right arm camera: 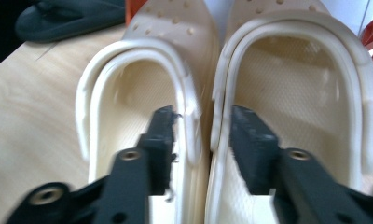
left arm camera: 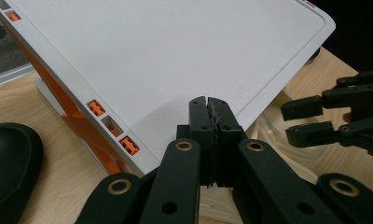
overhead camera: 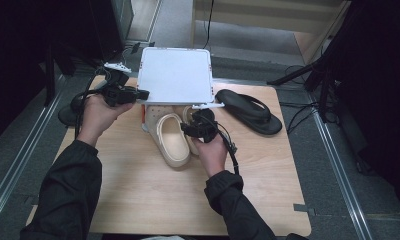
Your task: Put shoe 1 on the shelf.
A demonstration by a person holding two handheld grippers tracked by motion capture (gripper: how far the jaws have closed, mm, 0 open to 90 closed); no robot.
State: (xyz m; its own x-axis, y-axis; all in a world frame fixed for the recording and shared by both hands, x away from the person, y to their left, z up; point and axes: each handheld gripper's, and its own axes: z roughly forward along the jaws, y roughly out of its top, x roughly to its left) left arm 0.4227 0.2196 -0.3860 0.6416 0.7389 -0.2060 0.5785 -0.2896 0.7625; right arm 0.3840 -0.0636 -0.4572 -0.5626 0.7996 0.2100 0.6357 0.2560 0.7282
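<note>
High view: cream clogs [overhead camera: 174, 140] on bench [overhead camera: 138, 195], toes under white lid [overhead camera: 175, 75] | Left gripper view: left gripper [left arm camera: 208, 103] fingers closed at lid [left arm camera: 175, 60] edge | Right gripper view: right gripper [right arm camera: 203, 135] fingers open, straddling both clogs' [right arm camera: 208, 93] touching inner walls.

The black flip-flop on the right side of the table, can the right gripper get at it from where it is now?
Probably yes. The black flip-flop lies in the open beside the white box lid, with bare table around it. But the right gripper first has to back out: its jaws straddle the inner walls of the cream clogs.
</note>
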